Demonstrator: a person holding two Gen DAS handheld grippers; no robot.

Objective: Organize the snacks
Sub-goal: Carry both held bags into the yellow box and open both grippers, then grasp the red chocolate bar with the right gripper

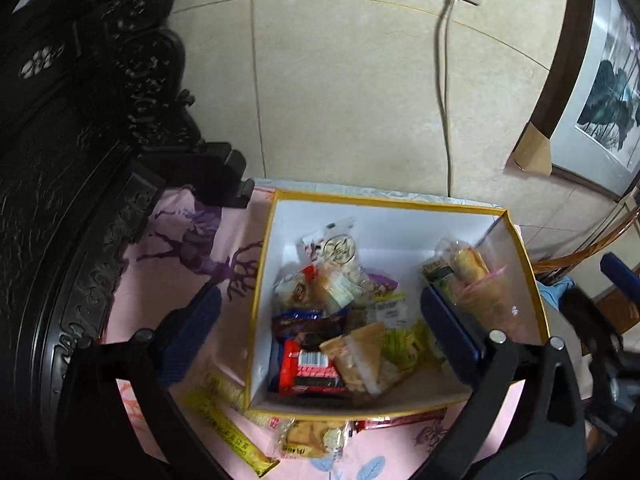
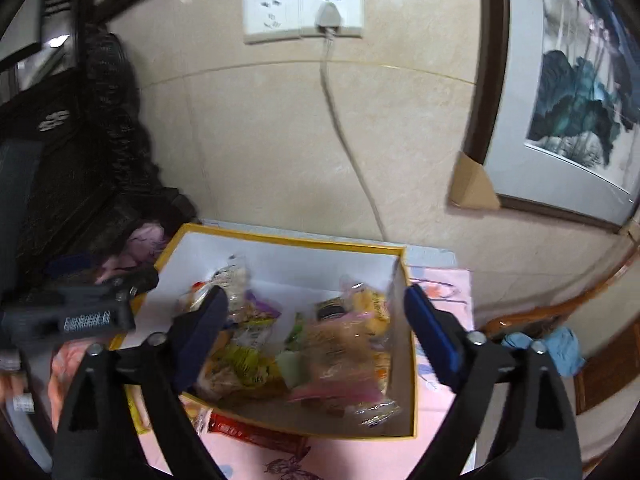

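A yellow-rimmed white box [image 1: 384,200] holds several snack packets, among them a red wafer bar [image 1: 310,372] and a clear bag of pastries [image 1: 472,276]. The box also shows in the right wrist view [image 2: 288,242]. My left gripper [image 1: 320,334] is open and empty above the box's near left part, its left finger outside the box wall. My right gripper [image 2: 316,328] is open and empty over the box's right half. Loose on the cloth in front of the box lie a long yellow packet [image 1: 228,428], a biscuit packet [image 1: 308,436] and a red bar [image 2: 256,434].
The box stands on a pink patterned tablecloth [image 1: 168,256]. Dark carved furniture [image 1: 80,140] crowds the left. A tiled wall with a socket and cord [image 2: 332,92] is behind. A framed painting [image 2: 568,92] leans at the right. The left gripper's body [image 2: 72,312] is beside the box.
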